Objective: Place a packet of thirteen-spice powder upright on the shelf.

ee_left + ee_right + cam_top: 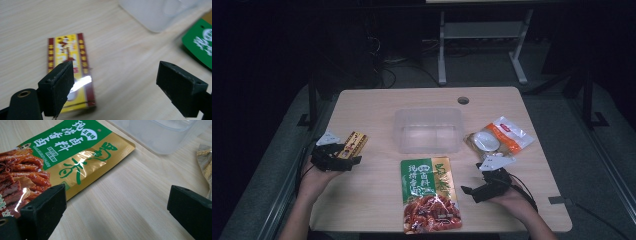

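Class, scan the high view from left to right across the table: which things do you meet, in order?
Left gripper → small yellow and red packet → clear plastic tub → right gripper → orange and white snack bag.

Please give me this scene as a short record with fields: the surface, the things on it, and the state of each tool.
surface: wooden table
middle: clear plastic box, nothing visible inside
left side: yellow and red packet, lying flat
front: green and gold pouch, lying flat
right side: orange and white bag
left tool: open, at the yellow and red packet, not closed on it
right tool: open, holding nothing, beside the green and gold pouch
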`<state>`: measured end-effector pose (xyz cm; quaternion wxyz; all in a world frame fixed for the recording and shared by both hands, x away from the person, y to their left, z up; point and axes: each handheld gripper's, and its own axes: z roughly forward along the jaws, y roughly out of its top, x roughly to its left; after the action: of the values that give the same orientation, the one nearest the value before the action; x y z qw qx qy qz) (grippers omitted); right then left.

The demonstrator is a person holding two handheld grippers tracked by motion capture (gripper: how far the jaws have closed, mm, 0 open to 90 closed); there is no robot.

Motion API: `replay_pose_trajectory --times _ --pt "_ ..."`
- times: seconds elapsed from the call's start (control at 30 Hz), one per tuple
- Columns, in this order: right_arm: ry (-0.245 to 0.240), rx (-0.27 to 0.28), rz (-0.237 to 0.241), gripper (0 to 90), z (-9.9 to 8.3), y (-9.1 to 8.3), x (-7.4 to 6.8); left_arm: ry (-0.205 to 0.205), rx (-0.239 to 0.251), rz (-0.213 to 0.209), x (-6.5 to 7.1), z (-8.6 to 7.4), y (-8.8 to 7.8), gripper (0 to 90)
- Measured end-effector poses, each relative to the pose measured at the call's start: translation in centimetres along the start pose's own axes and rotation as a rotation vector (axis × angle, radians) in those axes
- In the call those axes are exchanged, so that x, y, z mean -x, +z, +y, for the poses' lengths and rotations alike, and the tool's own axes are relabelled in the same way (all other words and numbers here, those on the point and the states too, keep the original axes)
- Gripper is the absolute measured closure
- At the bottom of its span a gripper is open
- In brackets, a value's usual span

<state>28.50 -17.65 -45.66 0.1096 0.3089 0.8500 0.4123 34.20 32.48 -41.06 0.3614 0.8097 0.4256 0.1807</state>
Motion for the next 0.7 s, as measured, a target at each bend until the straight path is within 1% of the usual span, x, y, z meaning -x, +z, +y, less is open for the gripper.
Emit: replay_pose_trajectory --times 0.1,0.13,0.17,0.2,0.23,0.27,0.3,0.37,0.43,0.47,0.5,0.53,0.6,0.63,0.7 --pt "-0.006 -0.004 0.001 2.3 0.0 0.1 -0.1 -0.027 0.005 0.023 -1.1 0.4 0.6 14.2" --pt "-0.010 -0.008 0.001 2.3 0.0 0.1 -0.1 -0.039 -0.003 0.030 -1.8 0.5 1.2 14.2" --pt "-0.010 -0.008 0.001 2.3 0.0 0.1 -0.1 -0.039 -0.003 0.030 -1.8 0.5 1.2 14.2" --pt "-0.008 -0.012 0.001 2.3 0.0 0.1 -0.1 -0.037 -0.010 0.049 -2.1 0.4 1.8 14.2" --pt "-0.008 -0.012 0.001 2.3 0.0 0.1 -0.1 -0.037 -0.010 0.049 -2.1 0.4 1.8 14.2" --pt "-0.002 -0.011 0.000 2.3 0.0 0.1 0.0 -0.033 -0.025 0.073 -2.4 0.2 2.1 14.2" --pt "-0.001 -0.009 0.000 2.3 0.0 0.1 0.0 -0.036 -0.023 0.079 -2.6 0.1 2.2 14.2" --pt "-0.001 -0.006 0.004 2.3 0.0 0.0 0.1 -0.039 -0.034 0.094 -3.0 -0.1 2.4 14.2" --pt "0.000 -0.007 0.003 2.3 0.0 0.0 0.1 -0.037 -0.038 0.091 -3.2 -0.3 2.4 14.2" --pt "-0.001 -0.007 0.005 2.4 0.0 0.0 0.0 -0.045 -0.045 0.084 -3.3 -0.5 2.5 14.2" --pt "-0.003 -0.007 0.006 2.4 0.0 0.1 0.0 -0.044 -0.066 0.086 -3.6 -0.9 2.7 14.2" --pt "-0.003 -0.007 0.006 2.4 0.0 0.1 0.0 -0.044 -0.066 0.086 -3.6 -0.9 2.7 14.2" --pt "-0.010 -0.005 0.008 2.4 0.0 0.1 0.0 -0.041 -0.093 0.088 -3.9 -1.2 2.9 14.1" --pt "-0.010 -0.005 0.008 2.4 0.0 0.1 0.0 -0.048 -0.088 0.089 -3.9 -1.3 3.0 14.1" --pt "-0.011 -0.007 0.008 2.4 0.0 0.1 0.0 -0.044 -0.088 0.088 -3.9 -1.4 3.1 14.2"
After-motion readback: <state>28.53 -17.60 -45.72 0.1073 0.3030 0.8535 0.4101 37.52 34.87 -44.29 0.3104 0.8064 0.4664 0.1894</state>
